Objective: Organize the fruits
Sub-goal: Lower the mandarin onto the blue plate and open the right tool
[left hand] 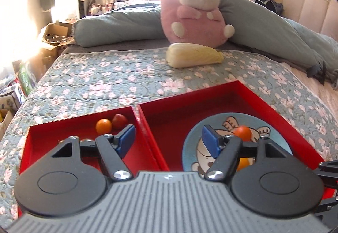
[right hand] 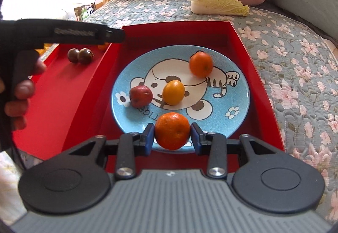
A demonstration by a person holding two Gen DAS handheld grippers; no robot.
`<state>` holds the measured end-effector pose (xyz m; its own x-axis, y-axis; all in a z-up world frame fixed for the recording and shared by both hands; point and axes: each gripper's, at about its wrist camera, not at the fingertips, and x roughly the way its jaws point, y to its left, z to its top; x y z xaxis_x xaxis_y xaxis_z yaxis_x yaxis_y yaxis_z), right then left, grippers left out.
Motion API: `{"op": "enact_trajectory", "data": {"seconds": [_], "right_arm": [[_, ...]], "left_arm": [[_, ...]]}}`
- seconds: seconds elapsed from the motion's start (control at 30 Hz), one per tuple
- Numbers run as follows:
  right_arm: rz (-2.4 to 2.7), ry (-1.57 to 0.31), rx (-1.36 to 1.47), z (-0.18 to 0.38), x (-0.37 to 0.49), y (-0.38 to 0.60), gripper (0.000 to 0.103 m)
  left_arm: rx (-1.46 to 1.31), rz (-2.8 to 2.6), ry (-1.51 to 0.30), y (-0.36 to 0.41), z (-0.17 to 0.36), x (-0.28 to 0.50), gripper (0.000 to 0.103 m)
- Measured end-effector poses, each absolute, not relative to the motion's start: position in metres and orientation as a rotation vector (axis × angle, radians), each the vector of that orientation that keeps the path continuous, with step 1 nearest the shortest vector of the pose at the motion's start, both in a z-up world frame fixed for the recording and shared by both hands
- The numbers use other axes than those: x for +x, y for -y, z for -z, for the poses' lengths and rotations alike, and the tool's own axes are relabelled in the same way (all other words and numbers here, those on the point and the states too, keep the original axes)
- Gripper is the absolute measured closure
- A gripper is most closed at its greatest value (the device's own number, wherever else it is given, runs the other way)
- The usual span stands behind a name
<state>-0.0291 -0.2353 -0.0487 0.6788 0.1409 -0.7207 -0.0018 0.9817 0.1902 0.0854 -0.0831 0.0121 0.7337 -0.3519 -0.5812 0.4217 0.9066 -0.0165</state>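
Tangerine (right hand: 172,130) caught between our right gripper's (right hand: 172,138) blue pads, at the near rim of the blue plate (right hand: 238,93).
Our left gripper (left hand: 169,140) hangs wide open and empty over the divider between the red trays (left hand: 145,125); three more fruits sit on the plate.

right gripper (right hand: 172,136) fingers (right hand: 147,138) gripping mandarin (right hand: 172,130), plate (right hand: 236,93)

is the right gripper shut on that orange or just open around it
Shut on it, as far as shows: the right gripper has a blue pad against each side of the orange, at the near rim of the plate.
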Motion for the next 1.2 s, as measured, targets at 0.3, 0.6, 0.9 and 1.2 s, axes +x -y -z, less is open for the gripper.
{"op": "enact_trajectory", "data": {"seconds": [0.3, 0.6, 0.9, 1.2], "right_arm": [[-0.059, -0.842, 0.157, 0.053, -0.005, 0.226, 0.062], [-0.044, -0.825, 0.161, 0.047, 0.002, 0.222, 0.042], [-0.018, -0.712, 0.190, 0.024, -0.018, 0.229, 0.032], [-0.104, -0.643, 0.219, 0.004, -0.033, 0.219, 0.032]], "left_arm": [[0.086, 0.385, -0.616, 0.059, -0.018, 0.087, 0.029], [0.069, 0.365, -0.622, 0.051, -0.019, 0.089, 0.028], [0.060, 0.349, -0.630, 0.050, -0.017, 0.091, 0.028], [0.057, 0.339, -0.629, 0.048, -0.016, 0.090, 0.022]]}}
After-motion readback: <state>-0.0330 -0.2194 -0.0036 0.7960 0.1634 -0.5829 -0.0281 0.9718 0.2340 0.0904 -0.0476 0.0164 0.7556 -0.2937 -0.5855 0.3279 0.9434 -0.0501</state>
